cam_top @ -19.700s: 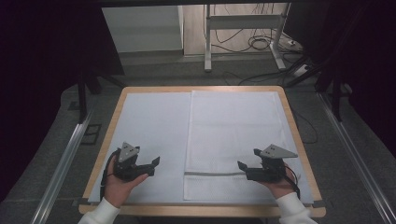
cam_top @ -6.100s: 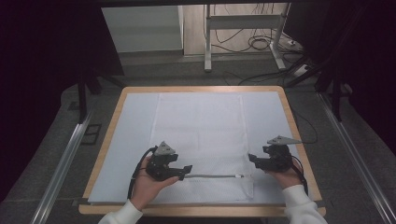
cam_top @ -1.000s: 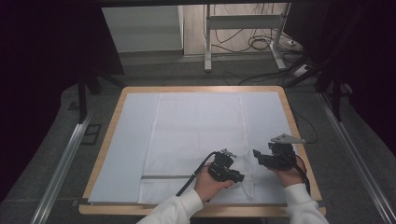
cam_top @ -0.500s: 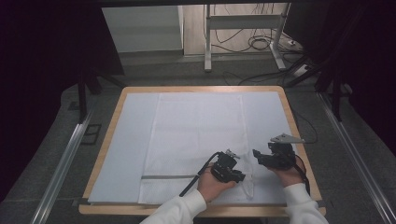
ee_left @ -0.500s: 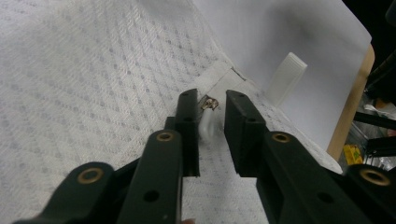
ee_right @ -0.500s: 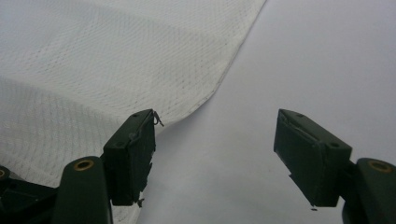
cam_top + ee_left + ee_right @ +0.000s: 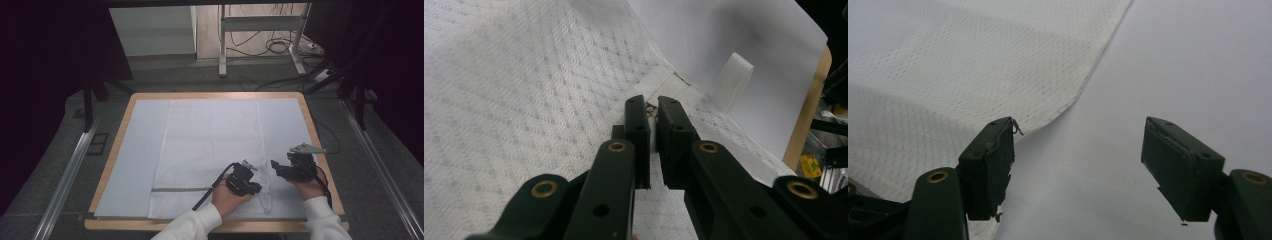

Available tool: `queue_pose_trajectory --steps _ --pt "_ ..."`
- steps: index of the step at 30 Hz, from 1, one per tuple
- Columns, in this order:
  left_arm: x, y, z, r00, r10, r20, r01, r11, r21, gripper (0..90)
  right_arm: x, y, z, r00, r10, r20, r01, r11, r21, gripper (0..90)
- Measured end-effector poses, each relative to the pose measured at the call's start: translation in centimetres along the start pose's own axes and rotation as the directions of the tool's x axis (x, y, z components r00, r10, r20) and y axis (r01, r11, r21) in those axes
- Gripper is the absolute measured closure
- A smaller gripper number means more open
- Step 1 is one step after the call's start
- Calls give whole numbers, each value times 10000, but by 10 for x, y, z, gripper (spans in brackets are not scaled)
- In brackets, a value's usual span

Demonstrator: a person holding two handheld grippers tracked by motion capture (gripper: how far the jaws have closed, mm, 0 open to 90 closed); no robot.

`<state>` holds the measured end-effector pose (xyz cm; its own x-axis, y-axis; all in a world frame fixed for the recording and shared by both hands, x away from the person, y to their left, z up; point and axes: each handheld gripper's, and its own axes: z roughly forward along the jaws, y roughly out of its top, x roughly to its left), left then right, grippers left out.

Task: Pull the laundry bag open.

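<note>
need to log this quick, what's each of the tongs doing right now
Left tongs: just closed, pinching the white cloth at its hem.
Right tongs: open, holding nothing, hovering at the cloth's edge over the table cover.

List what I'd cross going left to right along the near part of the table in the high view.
Bare pale table sheet → grey stripe on the white woven cloth → left hand-held gripper → right hand-held gripper → wooden table edge.

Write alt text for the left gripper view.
The left tongs are pinched shut on a raised fold of white woven cloth, near its hemmed edge. Beyond the cloth lie a pale table cover and the wooden table rim.
</note>
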<state>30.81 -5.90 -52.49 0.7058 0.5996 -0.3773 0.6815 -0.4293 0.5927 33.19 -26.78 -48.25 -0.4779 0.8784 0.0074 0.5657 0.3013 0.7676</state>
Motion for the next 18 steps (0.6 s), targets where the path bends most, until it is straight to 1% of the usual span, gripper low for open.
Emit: queue_pose_trajectory --steps 5,8,10,12,13,14,15,16,18 --pt "2 1 0 9997 -150 189 149 9999 55 857 0 0 0 10000 -26 15 26 10000 -22 286" --pt "1 1 0 9999 -89 139 88 9999 51 859 0 0 0 10000 -29 23 29 10000 -25 286" --pt "-1 1 0 10000 25 18 -26 10000 41 860 0 0 0 10000 -31 17 31 10000 -19 286" --pt "-5 1 0 9993 307 -225 -305 9995 80 863 0 0 0 10000 -30 18 30 10000 -16 286" --pt "-5 1 0 9993 307 -225 -305 9995 80 864 0 0 0 10000 -34 20 34 10000 -21 286" --pt "-7 2 0 9980 508 -387 -503 9986 129 864 0 0 0 10000 -34 20 34 10000 -21 286" --pt "-11 3 0 9948 816 -616 -807 9966 182 867 0 0 0 10000 -44 18 44 10000 -4 286" --pt "-12 4 0 9940 890 -639 -878 9959 209 868 0 0 0 10000 -39 11 39 10000 -17 286" --pt "-12 4 0 9944 863 -616 -852 9961 207 868 0 0 0 10000 -32 12 32 10000 -21 286"
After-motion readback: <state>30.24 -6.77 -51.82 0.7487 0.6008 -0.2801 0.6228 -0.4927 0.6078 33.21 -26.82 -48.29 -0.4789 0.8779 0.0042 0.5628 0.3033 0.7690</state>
